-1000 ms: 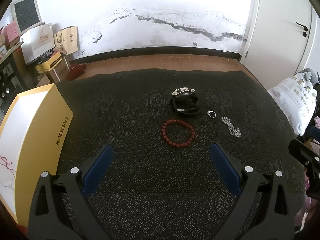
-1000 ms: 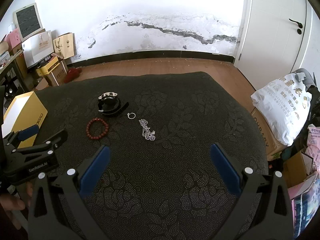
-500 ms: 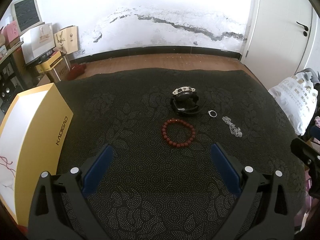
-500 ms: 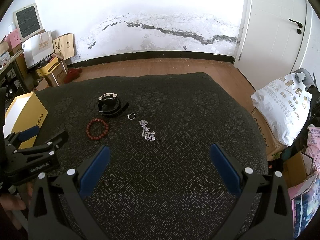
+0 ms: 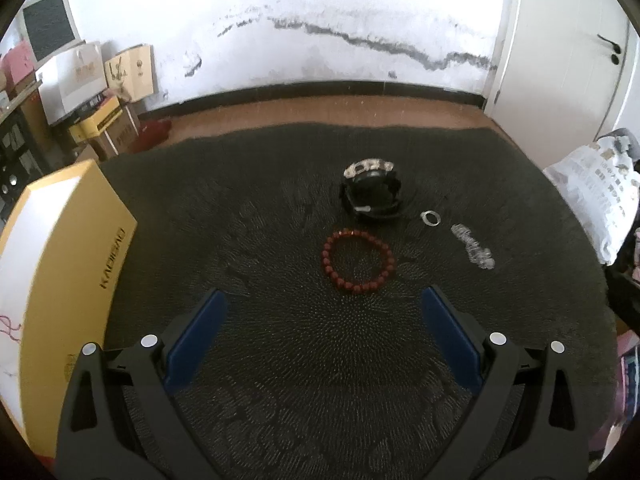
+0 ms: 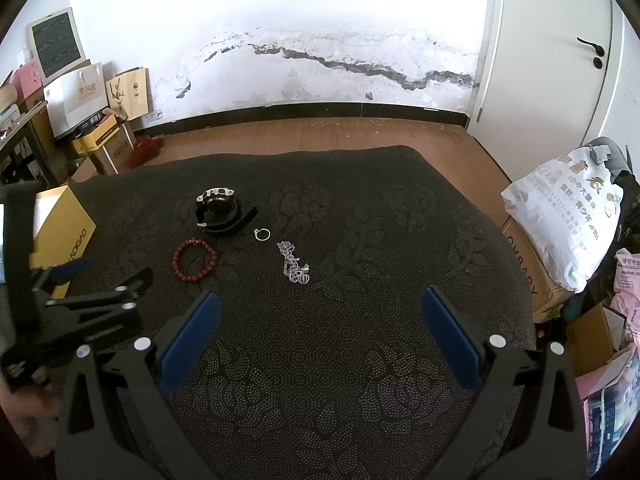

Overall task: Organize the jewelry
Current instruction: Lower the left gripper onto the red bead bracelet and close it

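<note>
A red bead bracelet lies on the dark patterned cloth, just ahead of my open, empty left gripper. Behind it sits a black watch with a silver clasp, then a small silver ring and a silver chain to the right. In the right wrist view the bracelet, watch, ring and chain lie ahead and left of my open, empty right gripper. The left gripper's body shows at that view's left edge.
A yellow open box with a white inside stands at the cloth's left edge, also seen in the right wrist view. A white printed bag and cardboard boxes sit off the right edge. Boxes and bags stack by the far left wall.
The left gripper has moved slightly forward toward the bracelet; its view is a little blurred. The right gripper has barely moved. The jewelry has not moved.
</note>
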The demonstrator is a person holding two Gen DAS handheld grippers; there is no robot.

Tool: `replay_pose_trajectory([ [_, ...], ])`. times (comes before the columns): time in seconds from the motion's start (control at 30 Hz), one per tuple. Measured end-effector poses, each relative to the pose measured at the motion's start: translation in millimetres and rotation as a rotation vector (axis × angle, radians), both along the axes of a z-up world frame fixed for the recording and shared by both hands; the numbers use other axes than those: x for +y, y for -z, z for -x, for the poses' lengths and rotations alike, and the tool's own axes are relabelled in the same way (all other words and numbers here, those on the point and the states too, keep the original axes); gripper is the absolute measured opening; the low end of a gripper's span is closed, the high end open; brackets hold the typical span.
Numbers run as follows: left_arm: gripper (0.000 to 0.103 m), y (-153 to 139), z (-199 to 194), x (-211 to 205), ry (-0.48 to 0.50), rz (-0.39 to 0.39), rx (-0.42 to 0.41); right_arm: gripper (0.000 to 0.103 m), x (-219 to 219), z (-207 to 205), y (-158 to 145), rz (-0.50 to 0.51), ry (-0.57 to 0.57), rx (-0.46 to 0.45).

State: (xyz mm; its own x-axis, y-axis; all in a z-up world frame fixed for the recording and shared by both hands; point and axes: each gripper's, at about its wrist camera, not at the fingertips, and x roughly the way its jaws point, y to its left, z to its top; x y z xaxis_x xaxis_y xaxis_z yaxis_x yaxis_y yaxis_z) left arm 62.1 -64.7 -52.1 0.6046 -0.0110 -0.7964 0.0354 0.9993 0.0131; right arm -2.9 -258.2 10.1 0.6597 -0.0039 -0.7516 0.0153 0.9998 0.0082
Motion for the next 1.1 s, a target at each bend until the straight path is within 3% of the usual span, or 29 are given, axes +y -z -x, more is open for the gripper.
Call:
replay_pose_trajectory([
  [0.3, 0.096, 75, -51, -11, -0.044, -0.021, 0.128, 0.097, -4, -4, -2, 0.001, 0.004, 0.002],
  [0.4, 0.097, 77, -56, -12, -0.042, -0.014, 0.081, 0.097, -5, -8, -1, 0.001, 0.009, 0.001],
  [0.63, 0.096, 79, -64, -13, -0.042, -0.019, 0.069, 0.097, -6, -23, 6, 0.006, 0.01, 0.011],
  [0.7, 0.082, 75, -64, -17, -0.018, -0.021, 0.058, 0.097, -4, -32, 10, 0.012, 0.01, 0.021],
  [0.77, 0.058, 72, -64, -22, 0.007, -0.03, 0.045, 0.097, -3, -40, 13, 0.018, 0.009, 0.03],
  [0.83, 0.048, 70, -63, -26, 0.022, -0.037, 0.039, 0.097, -2, -48, 18, 0.027, 0.011, 0.039],
  [0.87, 0.029, 69, -62, -26, 0.027, -0.036, 0.032, 0.097, -1, -54, 22, 0.028, 0.012, 0.048],
  [0.93, 0.015, 69, -63, -23, 0.022, -0.052, 0.029, 0.097, -1, -64, 30, 0.029, 0.013, 0.069],
  [1.1, 0.015, 67, -60, -9, 0.02, -0.032, 0.044, 0.097, -1, -89, 62, 0.03, 0.002, 0.134],
])
